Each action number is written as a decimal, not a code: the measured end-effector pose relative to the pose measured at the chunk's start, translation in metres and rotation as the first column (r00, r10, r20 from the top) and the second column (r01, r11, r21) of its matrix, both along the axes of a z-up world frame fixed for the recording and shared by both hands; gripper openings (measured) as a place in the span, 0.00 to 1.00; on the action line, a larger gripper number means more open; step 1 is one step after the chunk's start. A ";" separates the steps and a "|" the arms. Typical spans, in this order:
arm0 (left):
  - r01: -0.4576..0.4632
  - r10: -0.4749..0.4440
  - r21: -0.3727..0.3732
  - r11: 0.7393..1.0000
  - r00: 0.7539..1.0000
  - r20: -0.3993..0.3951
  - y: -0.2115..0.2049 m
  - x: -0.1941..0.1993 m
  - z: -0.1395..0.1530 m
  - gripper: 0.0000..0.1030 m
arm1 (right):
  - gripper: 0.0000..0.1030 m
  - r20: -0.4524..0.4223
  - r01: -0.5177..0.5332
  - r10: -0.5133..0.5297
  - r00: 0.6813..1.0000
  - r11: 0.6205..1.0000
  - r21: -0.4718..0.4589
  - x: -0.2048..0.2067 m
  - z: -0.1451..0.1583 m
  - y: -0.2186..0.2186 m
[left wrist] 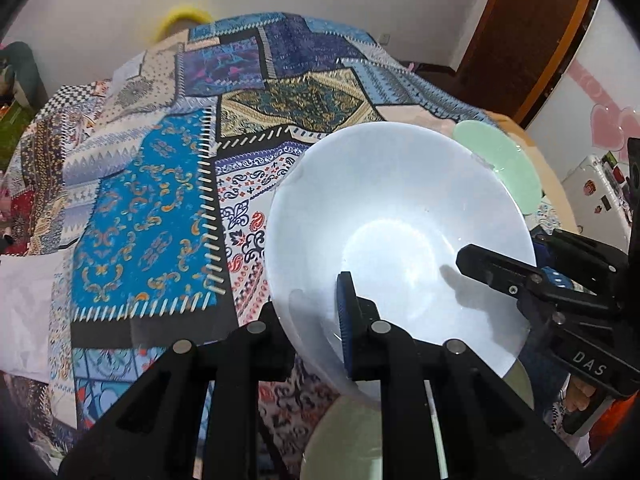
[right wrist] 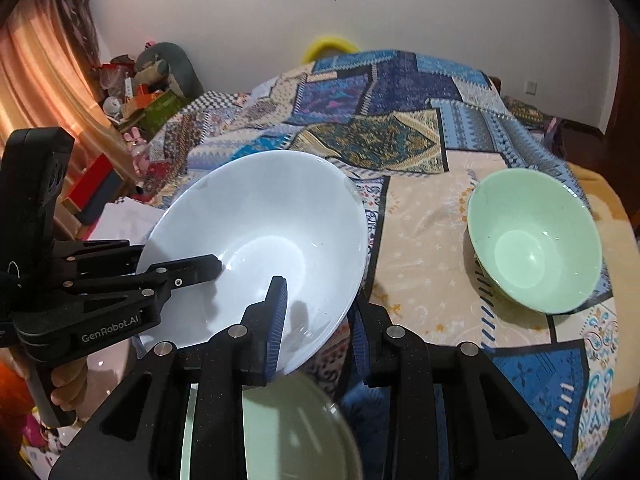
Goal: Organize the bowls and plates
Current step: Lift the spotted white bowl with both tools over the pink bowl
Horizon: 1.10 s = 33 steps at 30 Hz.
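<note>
A large white bowl [left wrist: 400,240] [right wrist: 260,248] is held tilted above the patterned tablecloth by both grippers. My left gripper [left wrist: 316,332] is shut on its near rim, one finger inside and one outside. My right gripper [right wrist: 316,324] is shut on the opposite rim; it also shows in the left wrist view [left wrist: 520,276]. The left gripper shows in the right wrist view [right wrist: 192,270]. A pale green bowl [right wrist: 532,240] [left wrist: 500,160] stands upright on the table at the right. A pale green plate or bowl [right wrist: 296,436] [left wrist: 344,440] lies directly below the white bowl.
The round table carries a blue patchwork cloth [left wrist: 160,216] [right wrist: 400,120]. A yellow ring [right wrist: 328,46] sits behind the far edge. Clutter and boxes [right wrist: 132,92] stand at the left by a curtain. A fridge [left wrist: 592,196] stands at the right.
</note>
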<state>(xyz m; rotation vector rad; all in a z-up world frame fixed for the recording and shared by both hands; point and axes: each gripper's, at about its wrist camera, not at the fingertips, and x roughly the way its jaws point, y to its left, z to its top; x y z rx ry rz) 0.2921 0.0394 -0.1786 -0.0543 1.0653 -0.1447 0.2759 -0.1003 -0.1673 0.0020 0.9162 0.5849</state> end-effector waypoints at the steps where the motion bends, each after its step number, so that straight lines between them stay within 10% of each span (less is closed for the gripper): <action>1: -0.002 0.002 0.000 1.000 1.000 0.007 0.000 -0.004 0.003 0.17 | 0.27 0.007 0.000 0.000 1.000 1.000 0.002 -0.003 0.003 0.000; 33: -0.157 0.156 -0.010 0.987 0.970 0.188 0.071 -0.143 0.063 0.17 | 0.27 0.107 -0.130 0.121 0.987 0.987 0.090 -0.088 0.033 0.066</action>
